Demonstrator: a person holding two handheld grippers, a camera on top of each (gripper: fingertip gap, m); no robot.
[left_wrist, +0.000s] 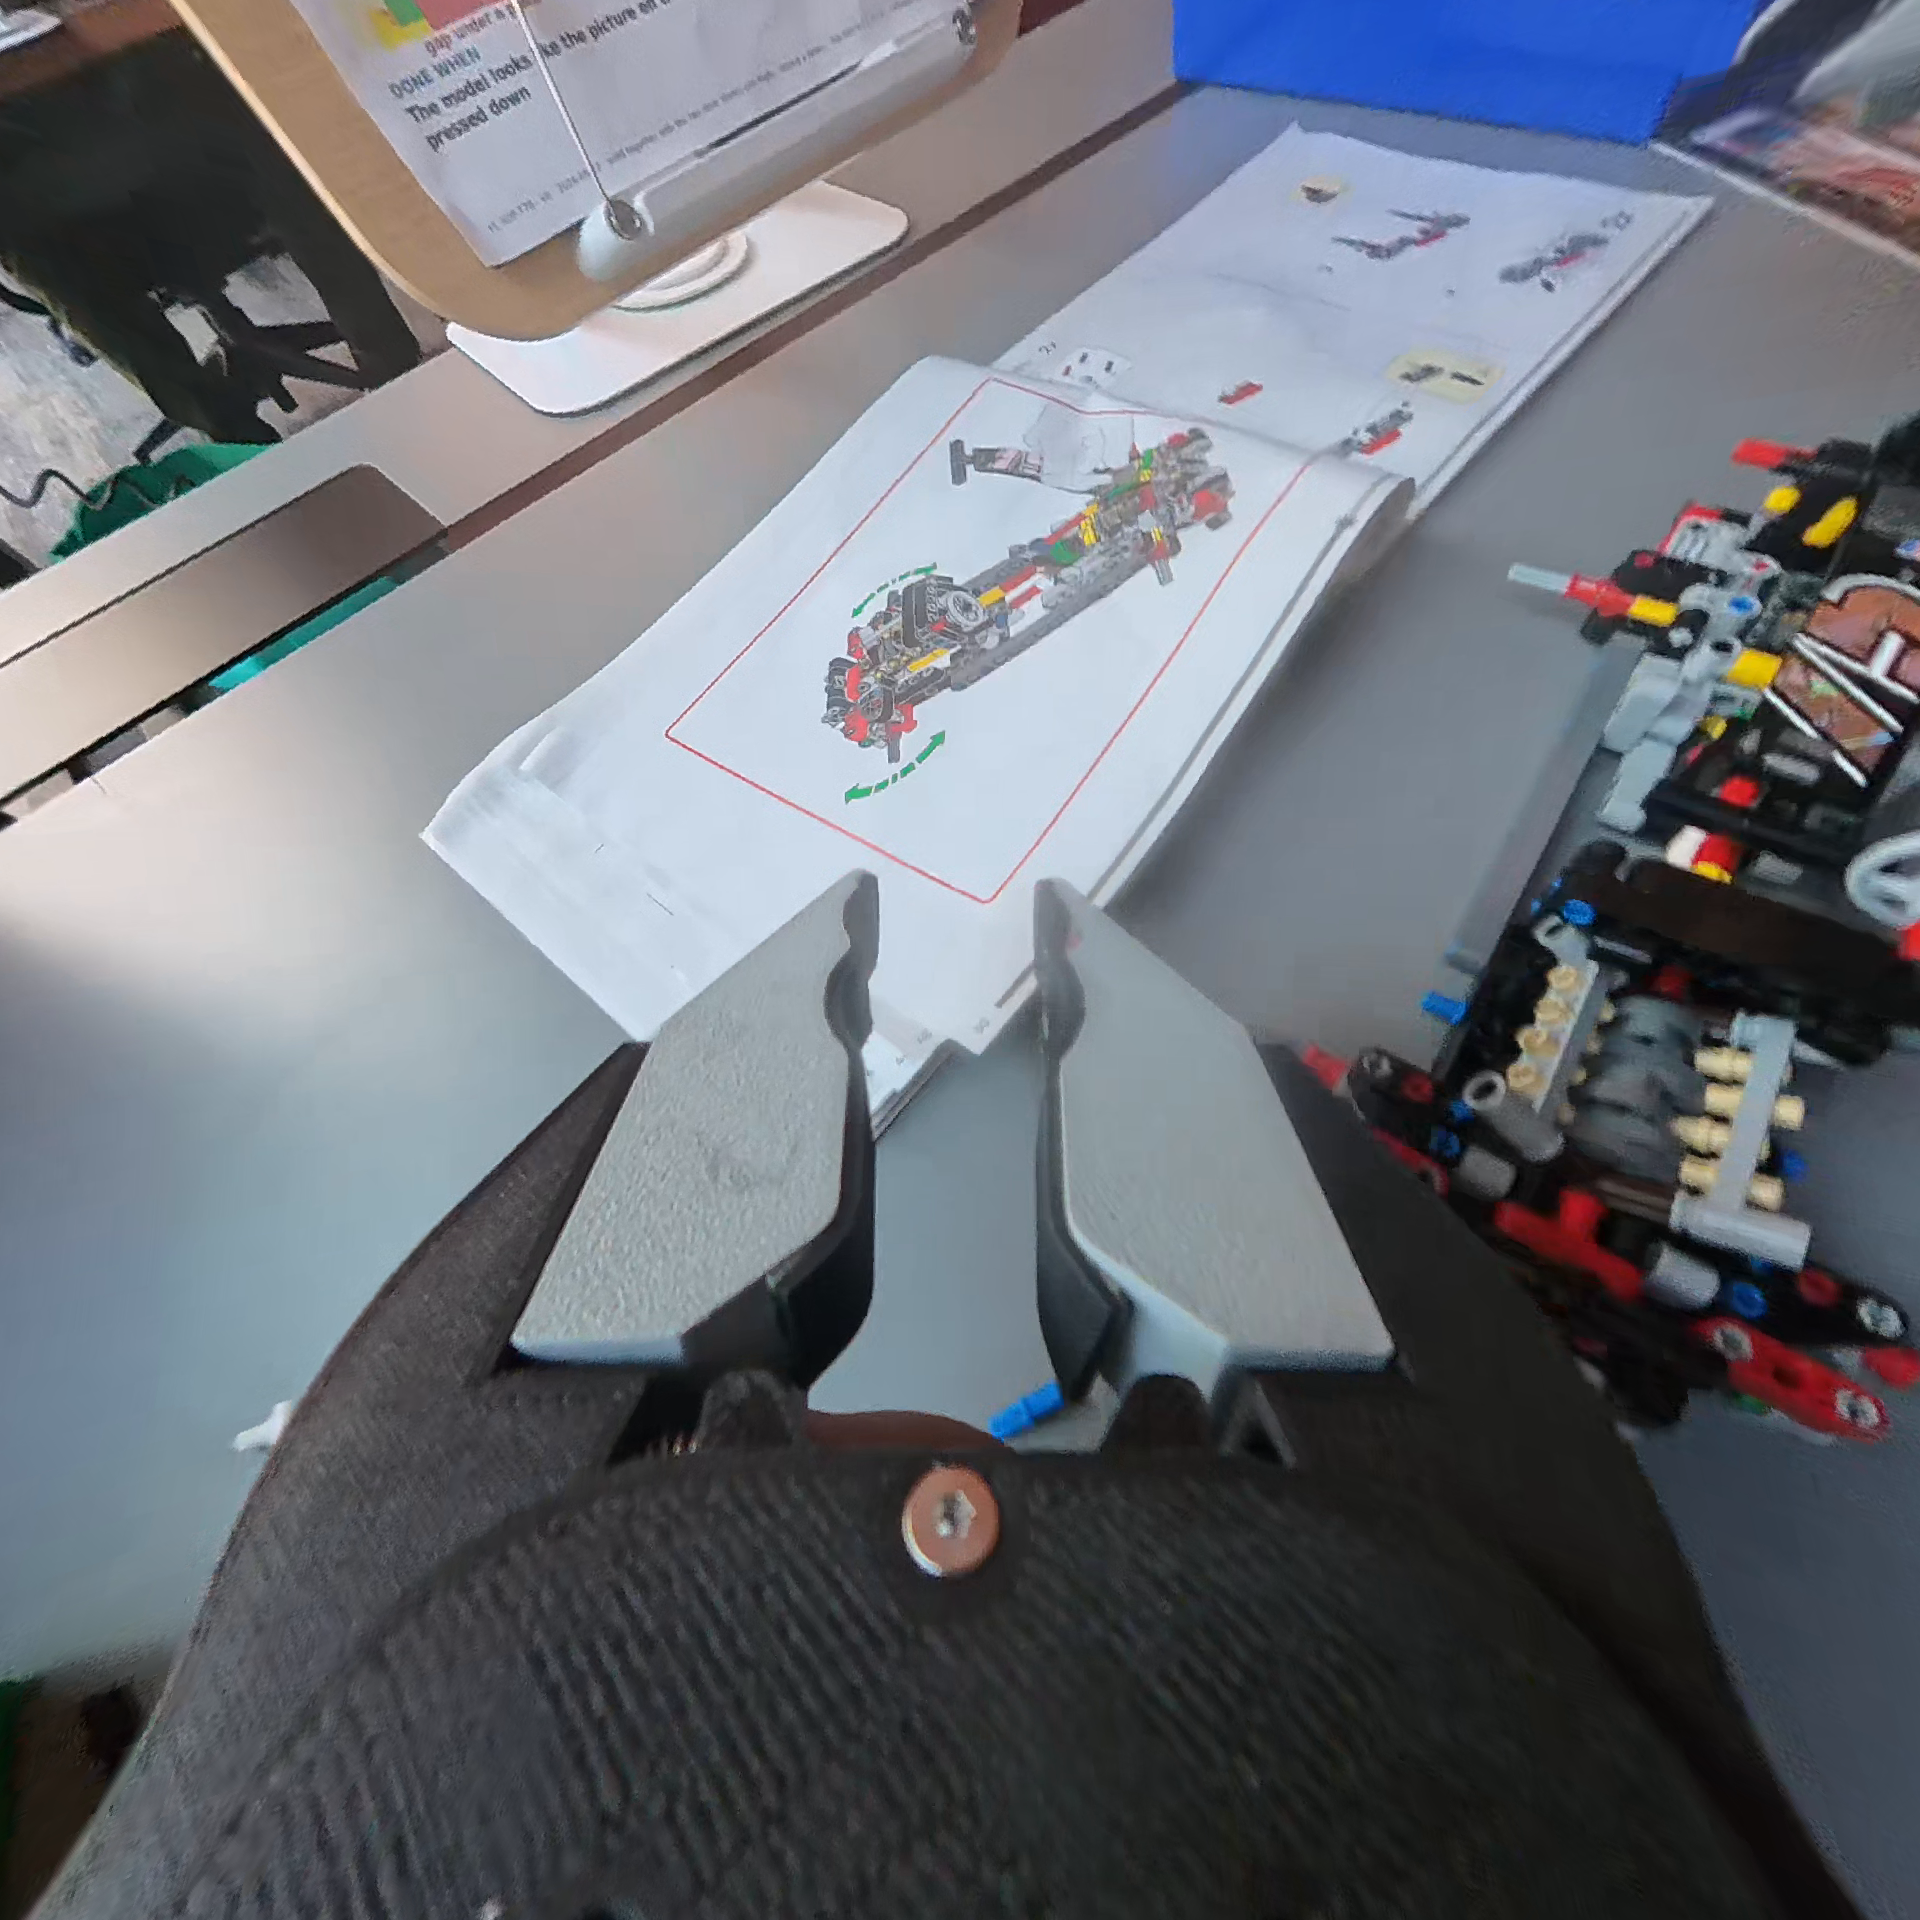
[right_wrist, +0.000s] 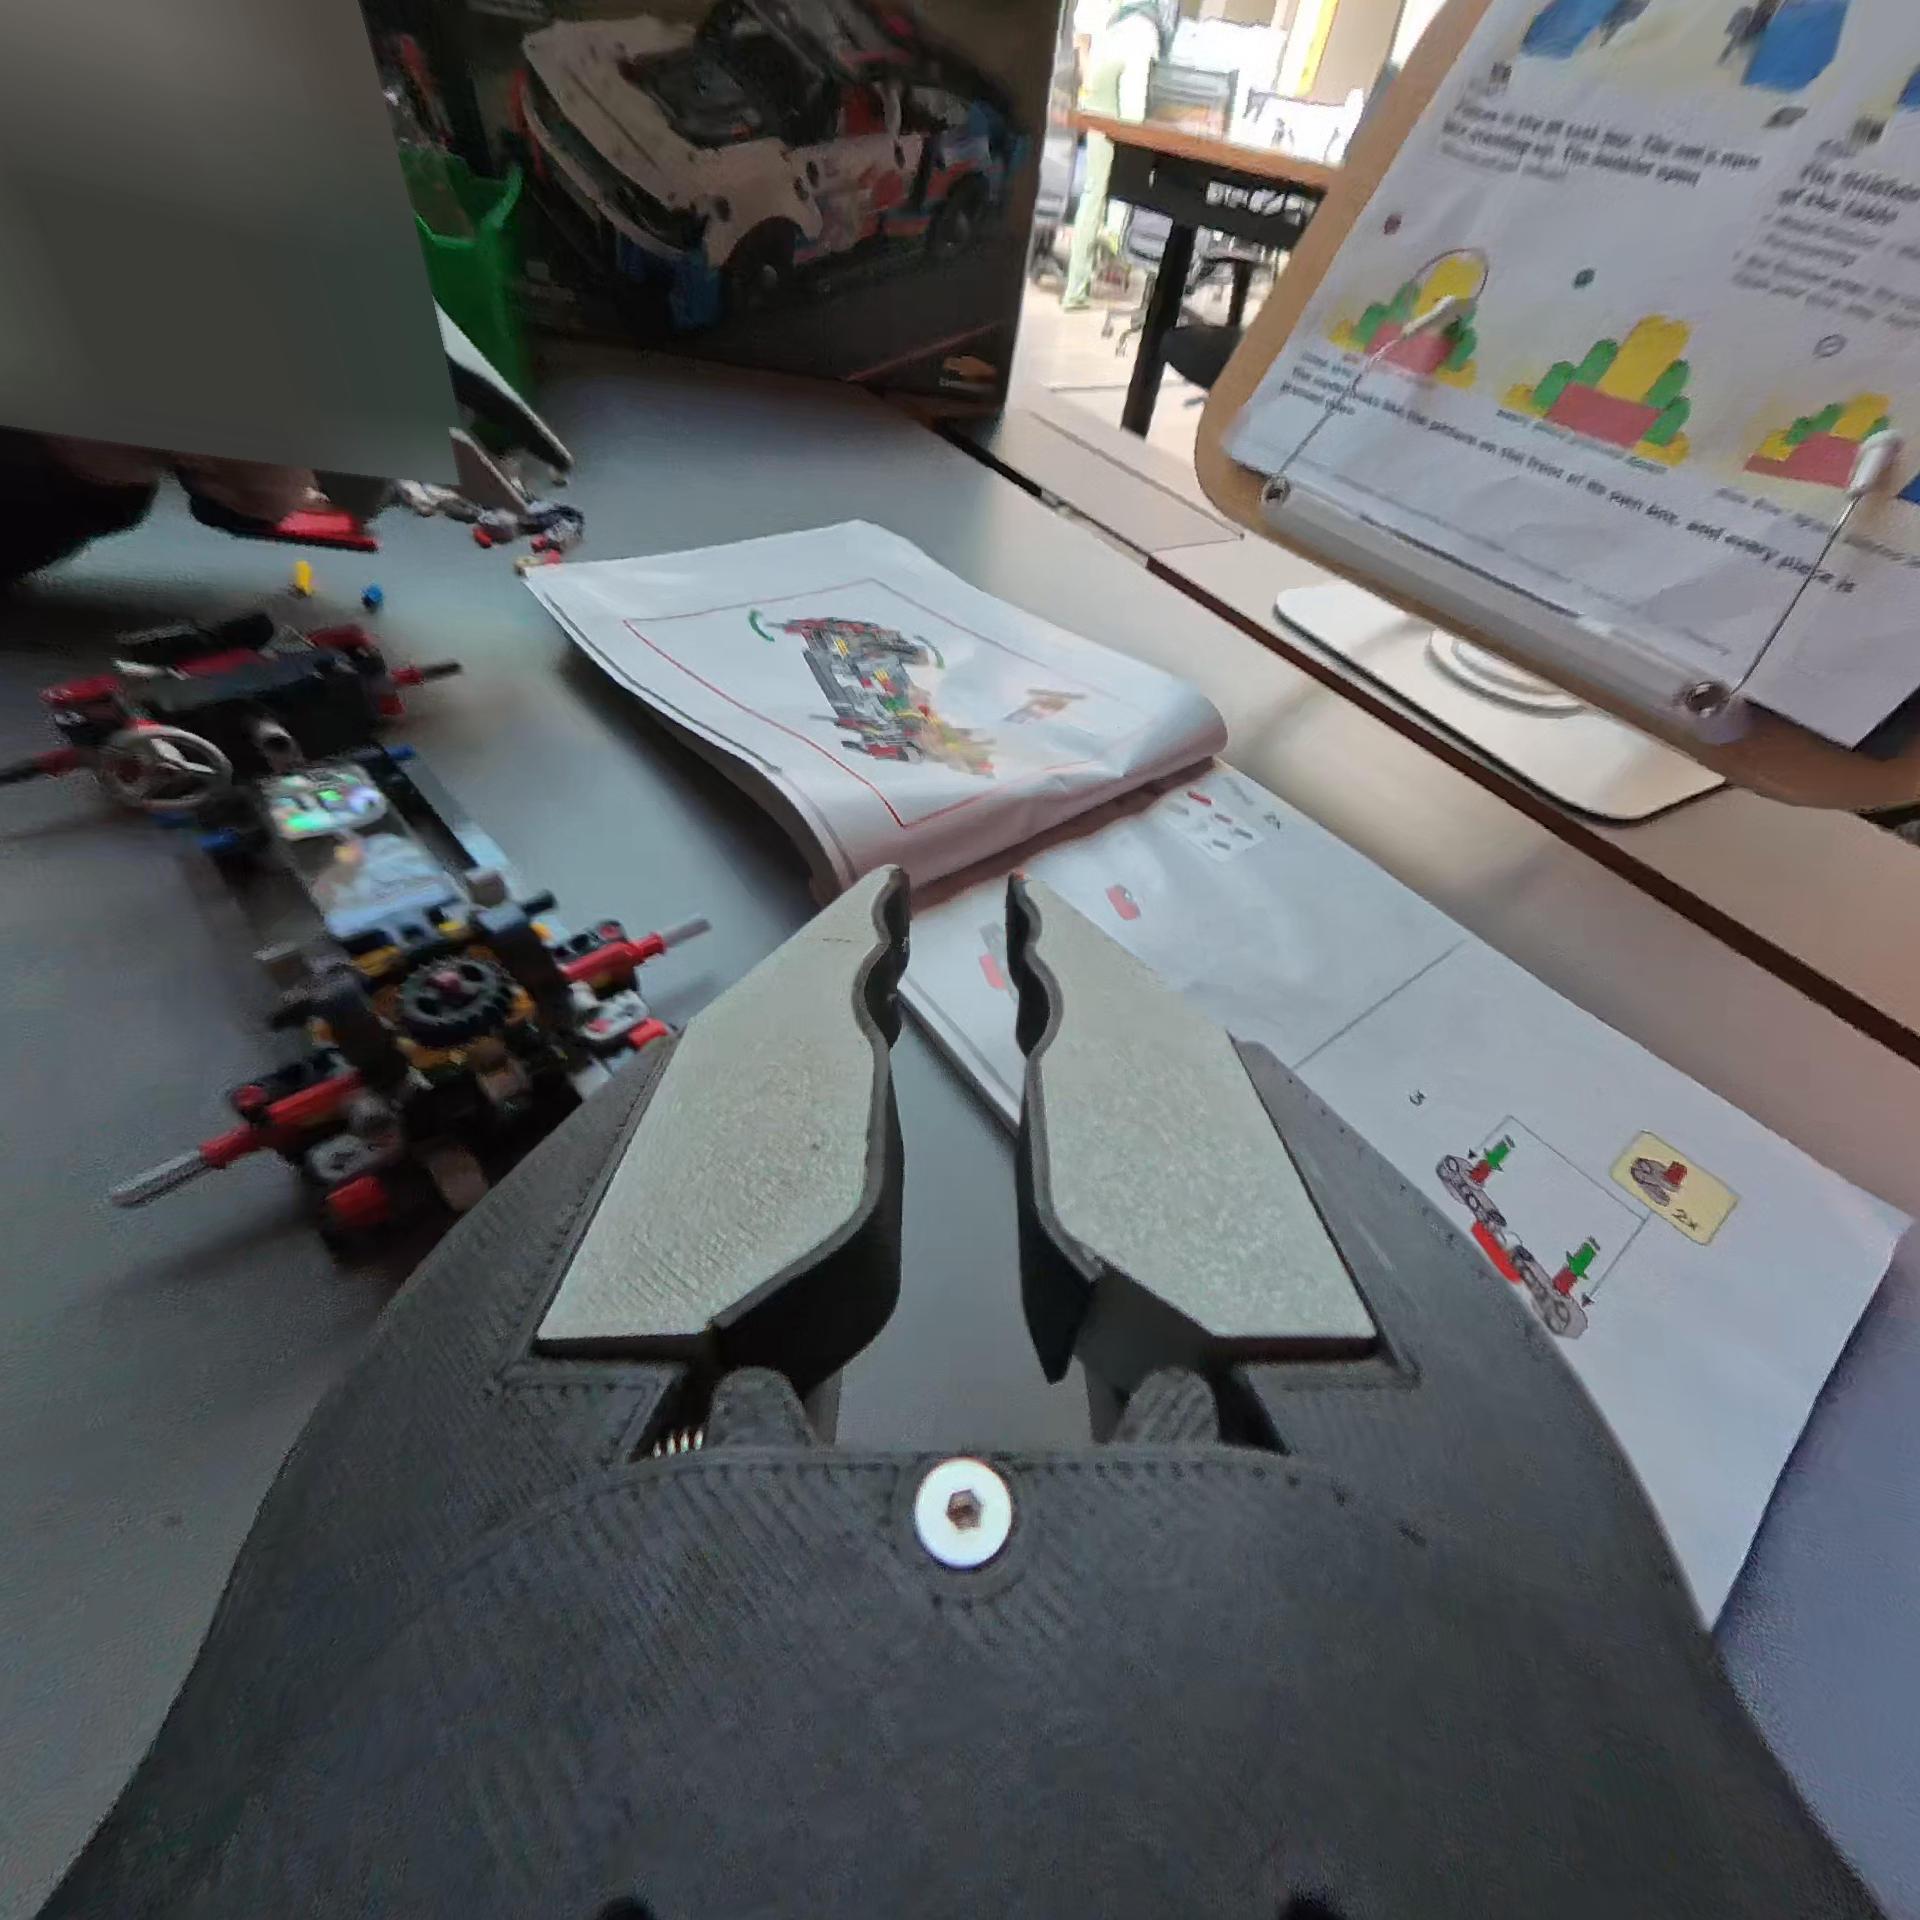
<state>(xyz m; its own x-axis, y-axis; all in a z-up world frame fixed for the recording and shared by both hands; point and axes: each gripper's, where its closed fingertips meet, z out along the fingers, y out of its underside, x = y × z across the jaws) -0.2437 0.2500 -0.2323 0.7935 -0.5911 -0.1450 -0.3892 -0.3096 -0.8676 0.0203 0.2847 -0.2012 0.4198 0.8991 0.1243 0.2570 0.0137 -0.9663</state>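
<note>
grey table (left_wrist: 260, 1039) bears open booklet (left_wrist: 935, 675).

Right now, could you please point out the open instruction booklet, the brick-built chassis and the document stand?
Instruction booklet (left_wrist: 935, 665): left wrist view, framed page.
Brick-built chassis (right_wrist: 353, 883): right wrist view, middle section.
Document stand (right_wrist: 1496, 717): right wrist view, pale base.

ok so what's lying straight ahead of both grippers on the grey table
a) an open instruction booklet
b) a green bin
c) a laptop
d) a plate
a: the open instruction booklet with a model diagram lies just past the left gripper and right gripper, both open and empty.
</note>
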